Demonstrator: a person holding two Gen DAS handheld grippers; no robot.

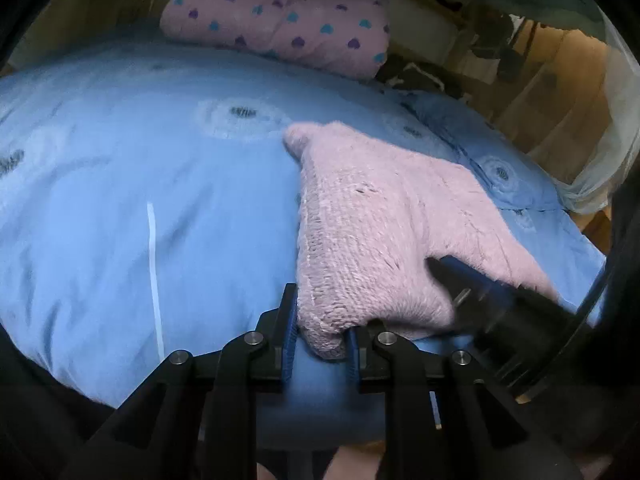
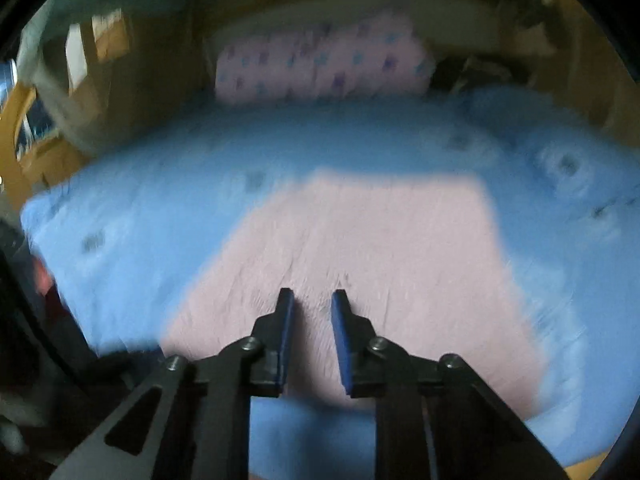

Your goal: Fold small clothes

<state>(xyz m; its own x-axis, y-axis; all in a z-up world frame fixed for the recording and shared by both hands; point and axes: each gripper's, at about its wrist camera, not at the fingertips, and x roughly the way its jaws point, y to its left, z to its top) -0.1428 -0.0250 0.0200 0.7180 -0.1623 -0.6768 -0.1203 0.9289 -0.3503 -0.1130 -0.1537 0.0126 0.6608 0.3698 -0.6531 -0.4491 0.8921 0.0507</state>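
The left gripper (image 1: 322,320) has its blue-padded fingers (image 1: 290,322) pinched on a fuzzy corner of the pink knitted garment (image 1: 384,216) lying near the bed's (image 1: 120,184) front edge on smooth blue bedding, while the right gripper (image 2: 312,300) hovers over its middle, fingers narrowly parted and holding nothing.

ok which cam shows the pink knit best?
Left wrist: the pink knit is sharp, stitches visible, its near corner between the left tongs. Right wrist shows it motion-blurred, a flat pink patch on the blue bedding, with the right tongs open over it.
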